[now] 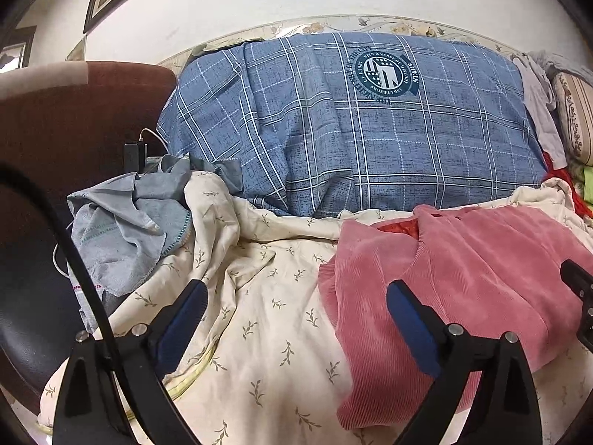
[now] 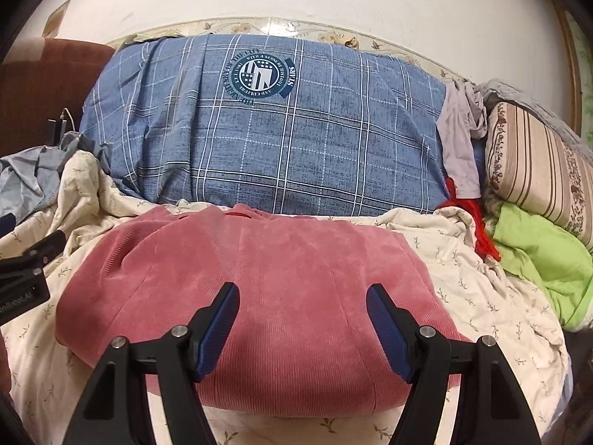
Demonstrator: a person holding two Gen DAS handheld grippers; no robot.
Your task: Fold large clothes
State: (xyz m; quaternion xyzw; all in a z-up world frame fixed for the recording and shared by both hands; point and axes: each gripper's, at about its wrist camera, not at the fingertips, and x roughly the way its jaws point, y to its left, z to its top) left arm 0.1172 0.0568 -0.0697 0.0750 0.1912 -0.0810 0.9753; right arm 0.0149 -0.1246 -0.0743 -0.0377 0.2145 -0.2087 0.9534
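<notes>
The pink ribbed corduroy garment (image 2: 259, 289) lies as a compact folded bundle on the cream leaf-print bedsheet (image 1: 267, 333), toward the bed's near edge, probably laid flat there so its folds hold. Both tools hover released: the left hand-held gripper (image 1: 296, 319) gapes wide over bare sheet beside the bundle's left edge, and the right hand-held gripper (image 2: 302, 319) stands open just above the bundle, clasping nothing. No containers show; a blue plaid quilt (image 2: 278, 141) fills the bed's far side.

Pink corduroy garment (image 2: 267, 289), seemingly folded, flat on cream bedsheet (image 2: 463, 282)
</notes>
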